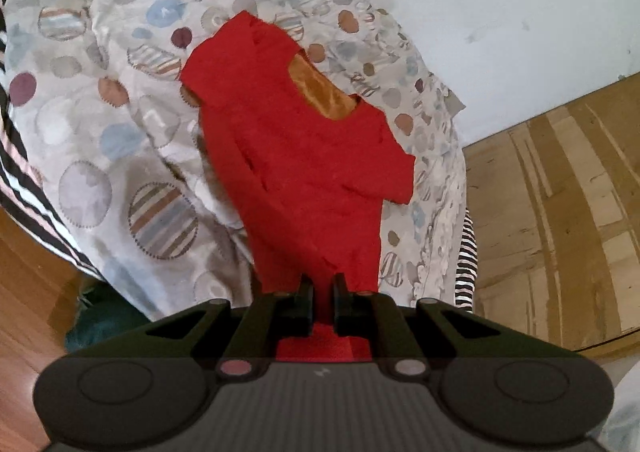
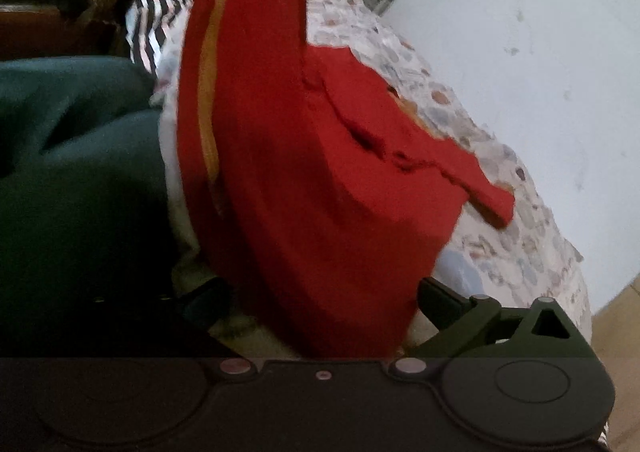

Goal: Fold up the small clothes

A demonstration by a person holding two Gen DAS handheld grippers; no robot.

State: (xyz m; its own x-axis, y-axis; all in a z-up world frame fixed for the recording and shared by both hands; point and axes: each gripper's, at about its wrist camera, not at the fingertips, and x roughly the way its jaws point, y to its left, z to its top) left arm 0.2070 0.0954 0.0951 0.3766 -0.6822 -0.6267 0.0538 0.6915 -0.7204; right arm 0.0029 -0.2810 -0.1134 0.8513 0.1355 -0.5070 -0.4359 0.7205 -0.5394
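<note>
the left tongs (image 1: 320,292) clamp the red garment (image 1: 296,140) mid-frame above the bed (image 1: 100,132), right tongs (image 2: 324,304) spread wide around its unfolded cloth, folding not begun.

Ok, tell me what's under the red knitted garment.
Under the red knitted garment, pinched by the left gripper, lies the grey circle-patterned bedspread. An orange lining shows at its neck. Whatever lies directly beneath the cloth is covered.

A bed covered by a dotted quilt (image 1: 120,140) lay ahead of the left gripper (image 1: 322,288); the red garment's (image 1: 280,124) far end rested on it.
</note>
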